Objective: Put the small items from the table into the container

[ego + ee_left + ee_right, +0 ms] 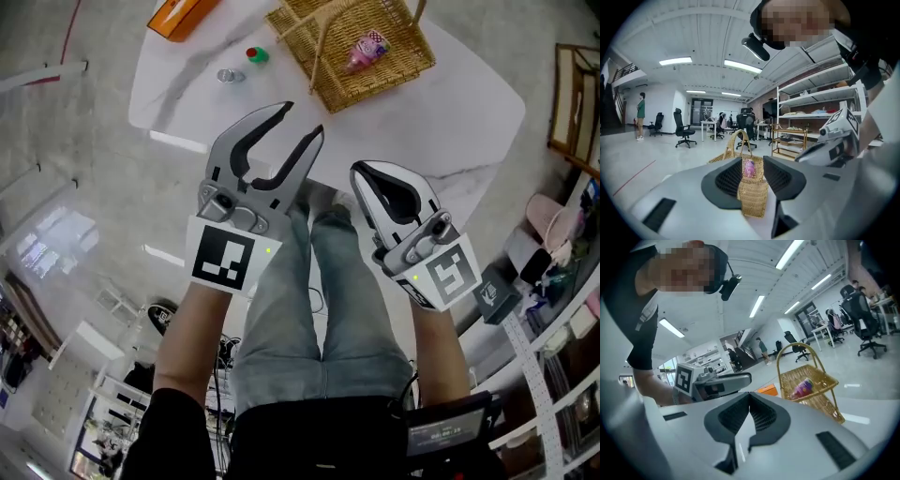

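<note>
A wicker basket [352,42] with a tall handle stands on the white marble table [450,103], and a pink bottle [366,49] lies in it. A small green and red item [256,54] and a silver item [229,75] sit on the table to the basket's left. My left gripper [302,120] is open and empty, raised near the table's front edge. My right gripper [360,171] is shut on nothing, beside it over the person's legs. The left gripper view frames the basket [752,194] and bottle [748,168] between open jaws. The right gripper view shows closed jaws, with the basket [811,383] ahead on the right.
An orange box [181,13] lies at the table's far left corner. Shelving with goods [562,309] stands to the right of the person. Office chairs and desks [717,126] and a standing person [641,116] fill the room beyond.
</note>
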